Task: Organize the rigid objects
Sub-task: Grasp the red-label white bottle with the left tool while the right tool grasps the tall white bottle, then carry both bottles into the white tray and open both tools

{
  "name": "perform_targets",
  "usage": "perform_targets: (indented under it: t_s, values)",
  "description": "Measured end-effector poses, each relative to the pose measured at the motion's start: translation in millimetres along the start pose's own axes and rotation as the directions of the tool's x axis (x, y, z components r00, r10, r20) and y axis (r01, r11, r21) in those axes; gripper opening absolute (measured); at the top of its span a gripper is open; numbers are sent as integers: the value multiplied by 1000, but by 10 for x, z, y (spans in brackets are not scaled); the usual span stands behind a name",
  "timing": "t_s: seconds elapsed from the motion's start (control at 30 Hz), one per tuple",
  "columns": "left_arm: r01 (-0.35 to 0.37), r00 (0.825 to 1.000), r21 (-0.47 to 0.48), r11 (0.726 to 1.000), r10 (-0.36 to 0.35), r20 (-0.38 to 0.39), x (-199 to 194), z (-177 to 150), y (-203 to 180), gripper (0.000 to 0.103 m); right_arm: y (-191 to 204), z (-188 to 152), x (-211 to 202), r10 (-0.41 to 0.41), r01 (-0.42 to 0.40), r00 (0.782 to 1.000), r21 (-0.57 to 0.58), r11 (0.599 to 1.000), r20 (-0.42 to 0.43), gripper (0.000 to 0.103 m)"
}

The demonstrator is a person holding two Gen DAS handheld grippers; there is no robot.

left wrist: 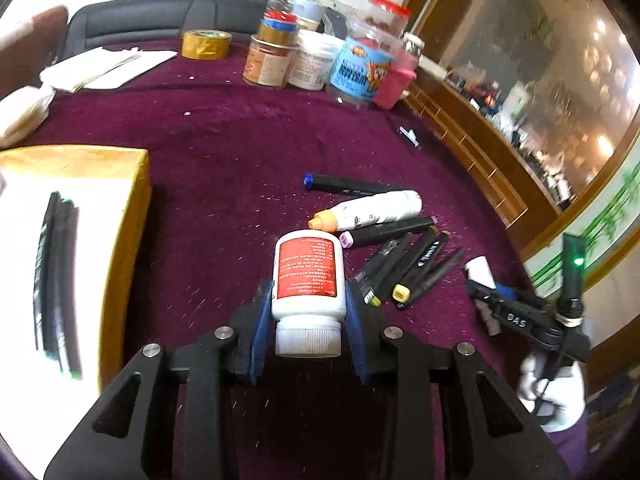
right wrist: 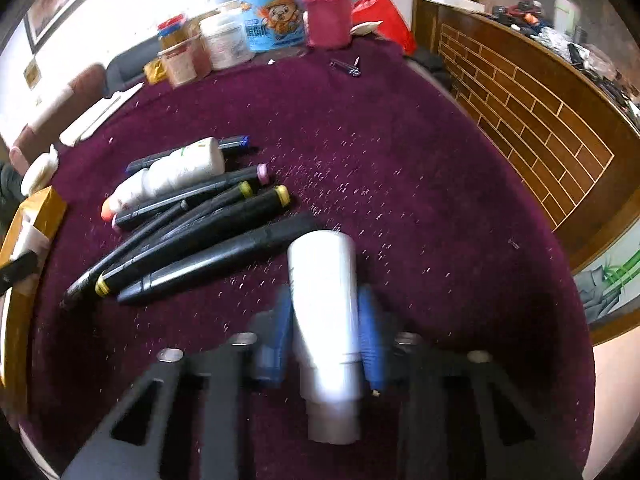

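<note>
My left gripper (left wrist: 308,292) is shut on a white bottle with a red label (left wrist: 307,268), cap toward the camera, held over the purple cloth. My right gripper (right wrist: 324,312) is shut on a plain white bottle (right wrist: 324,292) between its blue pads; in the left wrist view it appears at the right, right gripper (left wrist: 482,280), held by a white-gloved hand (left wrist: 556,392). Several black markers (right wrist: 192,236) lie in a pile on the cloth with an orange-capped white bottle (right wrist: 176,176) beside them. A yellow-sided box (left wrist: 120,184) at the left holds black markers (left wrist: 56,272).
Jars and tubs (left wrist: 352,68) stand in a row at the table's back, with a yellow tape roll (left wrist: 206,44) and white papers (left wrist: 108,66) to their left. A small metal clipper (left wrist: 410,136) lies near the right edge. A wooden cabinet (right wrist: 520,120) borders the right.
</note>
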State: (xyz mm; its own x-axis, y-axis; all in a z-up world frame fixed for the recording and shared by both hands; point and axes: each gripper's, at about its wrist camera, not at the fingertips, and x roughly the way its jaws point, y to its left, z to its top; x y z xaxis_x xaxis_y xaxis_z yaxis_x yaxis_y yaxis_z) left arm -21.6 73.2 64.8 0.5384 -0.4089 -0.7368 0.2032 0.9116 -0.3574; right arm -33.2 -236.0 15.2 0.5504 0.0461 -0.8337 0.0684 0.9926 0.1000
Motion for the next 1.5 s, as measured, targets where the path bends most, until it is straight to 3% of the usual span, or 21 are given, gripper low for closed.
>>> perform_targets:
  t_s: [0.13, 0.27, 0.4, 0.63, 0.73, 0.87, 1.03, 1.2, 1.33, 1.4, 1.5]
  values:
    - [37, 999, -53, 998, -35, 41, -306, -47, 223, 31, -26, -83, -212, 66, -67, 998, 36, 997, 9, 26]
    - [33, 995, -103, 994, -23, 100, -658, -88, 545, 31, 62, -122, -440, 202, -203, 979, 51, 978, 31, 26]
    - [-45, 989, -163, 986, 67, 135, -926, -111, 960, 31, 393, -87, -564, 355, -355, 935, 38, 934, 19, 26]
    - [-202, 972, -234, 951, 223, 67, -879, -34, 1620, 32, 1301, 69, -497, 543, -546, 835, -2, 838, -89, 26]
    - [-240, 966, -240, 941, 256, 35, -715, 50, 1787, 32, 1769, 151, -431, 592, -600, 794, -18, 800, -138, 26]
    - [-233, 970, -245, 941, 243, 11, -564, 139, 1962, 32, 2379, 266, -289, 608, -624, 771, -34, 781, -189, 27]
    - [-226, 973, -260, 939, 231, -13, -368, 239, 2028, 32, 2973, 366, -115, 574, -600, 789, -72, 797, -221, 27]
    - [-233, 972, -299, 925, 234, -34, -251, 220, 2145, 31, 3393, 379, 122, 479, -519, 842, -132, 844, -247, 27]
    - [-213, 975, -315, 925, 224, 1, -357, 192, 2171, 33, 3551, 398, 276, 413, -459, 877, -174, 871, -245, 27]
    - [-201, 976, -317, 927, 219, 20, -450, 175, 2163, 38, 3562, 414, 323, 380, -419, 899, -176, 891, -219, 28]
    - [-184, 976, -327, 927, 210, 48, -573, 165, 2153, 43, 3490, 460, 296, 394, -430, 895, -172, 886, -211, 38]
